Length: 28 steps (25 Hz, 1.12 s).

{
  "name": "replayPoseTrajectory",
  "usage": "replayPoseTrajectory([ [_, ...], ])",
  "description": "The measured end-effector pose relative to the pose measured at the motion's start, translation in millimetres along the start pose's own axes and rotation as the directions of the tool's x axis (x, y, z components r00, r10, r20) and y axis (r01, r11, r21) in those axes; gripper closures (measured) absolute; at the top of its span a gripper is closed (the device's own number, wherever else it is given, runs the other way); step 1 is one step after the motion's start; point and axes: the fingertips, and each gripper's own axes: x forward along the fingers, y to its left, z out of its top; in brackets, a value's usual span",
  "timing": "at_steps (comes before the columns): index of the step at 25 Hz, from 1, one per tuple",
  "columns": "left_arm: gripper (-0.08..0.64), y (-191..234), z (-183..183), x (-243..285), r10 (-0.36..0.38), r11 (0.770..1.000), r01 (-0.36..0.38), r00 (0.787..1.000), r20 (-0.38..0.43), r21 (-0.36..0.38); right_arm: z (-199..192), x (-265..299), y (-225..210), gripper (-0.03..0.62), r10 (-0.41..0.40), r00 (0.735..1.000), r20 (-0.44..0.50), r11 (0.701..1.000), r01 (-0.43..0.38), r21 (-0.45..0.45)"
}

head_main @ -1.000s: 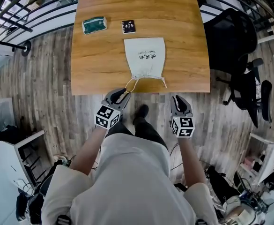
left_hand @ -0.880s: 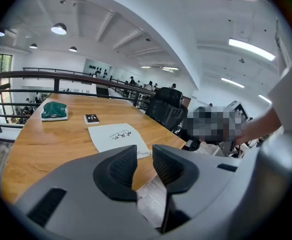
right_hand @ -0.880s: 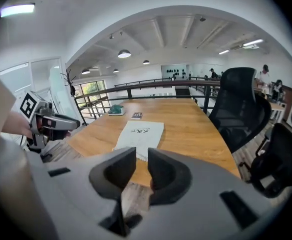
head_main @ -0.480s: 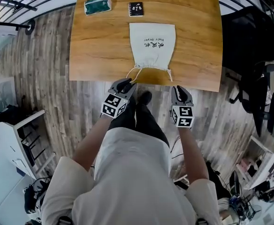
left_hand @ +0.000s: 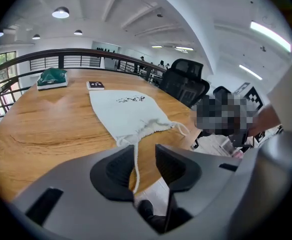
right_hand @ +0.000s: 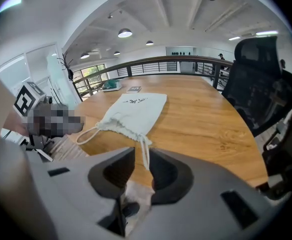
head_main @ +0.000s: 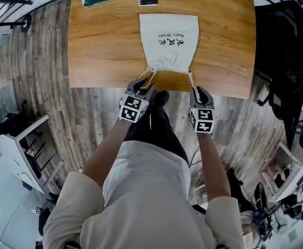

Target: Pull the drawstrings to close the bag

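Both left tongs (head_main: 143, 85), jaws just widened, and right tongs (head_main: 200, 91) have dropped astride the drawstrings (head_main: 150, 77), apart, ready to clamp.

The left tongs (head_main: 142, 84) and right tongs (head_main: 201, 91) have come up to the bench (head_main: 104, 51) edge, and the gathered mouth of the bag (head_main: 169, 35) is now just ahead of them. The left jaws have just been opening, with the left drawstring (left_hand: 135, 156) between them. The right drawstring (right_hand: 146, 154) now runs between the right jaws.
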Motion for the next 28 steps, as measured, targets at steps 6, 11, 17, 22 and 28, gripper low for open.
replayPoseTrajectory([
  [6,0.407,11,-9,33,0.095,0.995,-0.093,0.994,-0.050,0.035,-10,23,-2,0.506,-0.015,0.999,-0.029,1.000,0.016,0.017],
  [11,0.403,16,-12,48,0.197,0.979,-0.191,0.977,-0.086,0.064,-12,36,-5,0.503,-0.032,0.999,-0.037,0.999,0.032,0.015],
  [17,0.399,19,-14,59,0.265,0.964,-0.259,0.956,-0.123,0.060,-17,48,-5,0.502,-0.031,0.998,-0.053,0.999,0.032,0.021],
  [22,0.426,20,-16,60,0.291,0.956,-0.286,0.950,-0.109,0.065,-21,57,-10,0.504,-0.069,0.996,-0.057,0.997,0.071,0.036],
  [28,0.553,24,-15,59,0.315,0.946,-0.304,0.944,-0.100,0.111,-9,56,-11,0.578,-0.082,0.996,-0.031,0.996,0.083,0.033],
])
